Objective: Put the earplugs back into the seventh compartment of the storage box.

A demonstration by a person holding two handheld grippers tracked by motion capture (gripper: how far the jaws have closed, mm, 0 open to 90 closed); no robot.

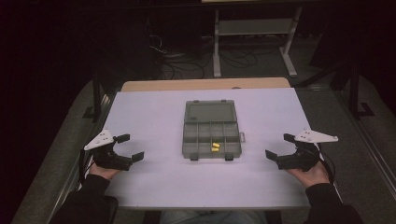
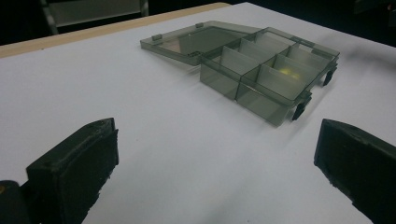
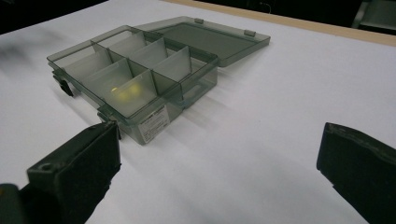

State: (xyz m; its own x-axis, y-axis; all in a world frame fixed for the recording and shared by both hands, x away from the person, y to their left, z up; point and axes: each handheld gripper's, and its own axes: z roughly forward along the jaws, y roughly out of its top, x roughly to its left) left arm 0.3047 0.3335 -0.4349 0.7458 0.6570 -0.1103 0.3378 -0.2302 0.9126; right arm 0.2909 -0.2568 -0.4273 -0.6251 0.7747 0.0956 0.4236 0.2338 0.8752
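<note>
A smoky transparent compartment box (image 1: 210, 140) lies open in the middle of the white table, its lid (image 1: 209, 112) folded flat on the far side. Two small yellow pieces (image 1: 215, 147) sit in one near-row compartment, seen as a yellow blur through the walls (image 2: 288, 72) (image 3: 125, 92). My left gripper (image 1: 129, 147) rests at the table's left, open, nothing between its jaws, well apart from the box (image 2: 261, 70). My right gripper (image 1: 279, 145) rests at the right, also open and holding nothing, with the box (image 3: 135, 74) ahead of it to the left.
The white table top (image 1: 154, 177) has a wooden strip (image 1: 205, 84) along its far edge. Beyond it stand a metal-legged bench (image 1: 254, 28) and floor cables (image 1: 177, 60) in the dark. The box's black latches (image 1: 211, 157) face the near edge.
</note>
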